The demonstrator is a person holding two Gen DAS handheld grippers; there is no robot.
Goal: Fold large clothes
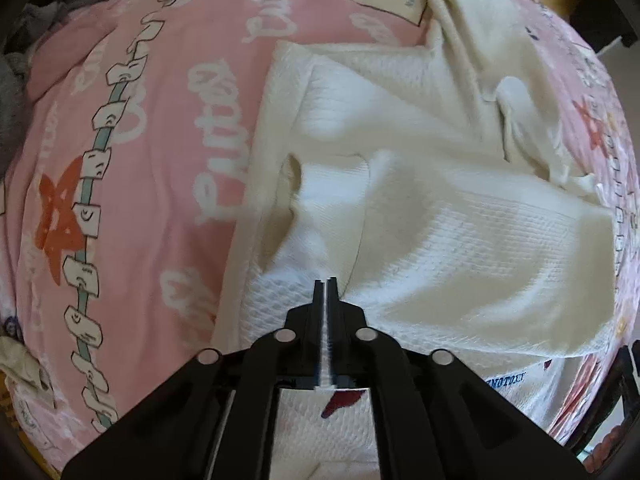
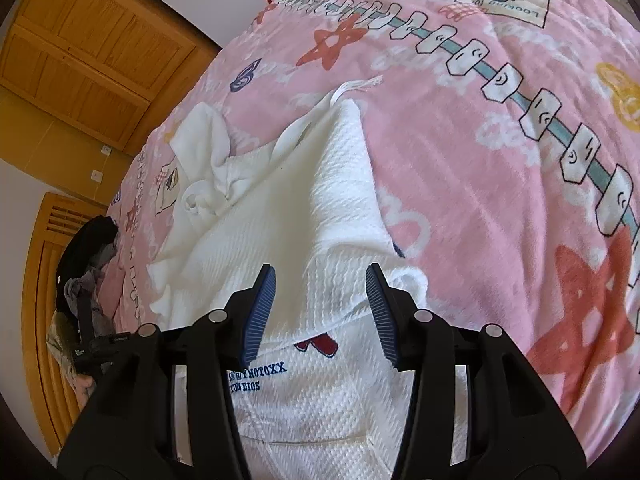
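Garment (image 1: 420,216): white waffle-knit top, large, laid on bed; partly folded, one panel turned over body, crease running diag. across middle. Blue lettering and a red embroidered mark are seen near the hem end (image 2: 256,376); bunched sleeve or hood (image 2: 204,184) is left loose at far end, prob. next to be tucked. Flat spread on soft surface is judged deliberate: folds can be pressed and squared without slipping. L gripper (image 1: 325,280): pointed down at cloth over the folded panel's edge, jaws nearly together with only a thin slit between; a white strip is seen in the slit, but whether fabric is pinched cannot be told – tips are lost against white cloth. Placement at edge suits either pinning a fold or a fresh pinch. R gripper (image 2: 320,280): jaws apart, blue ribbed pads (image 2: 260,312) to either side of a cloth ridge, not pressed on it; held angled down over lettered end, judged as ready for a grab of the near edge. Bedspread (image 1: 152,128): pink, printed w/ red stars, white script, a chain motif; serves as work surface. Periphery: wooden wardrobe (image 2: 80,52); dark clothes pile (image 2: 92,264) at bed edge, well apart from garment.
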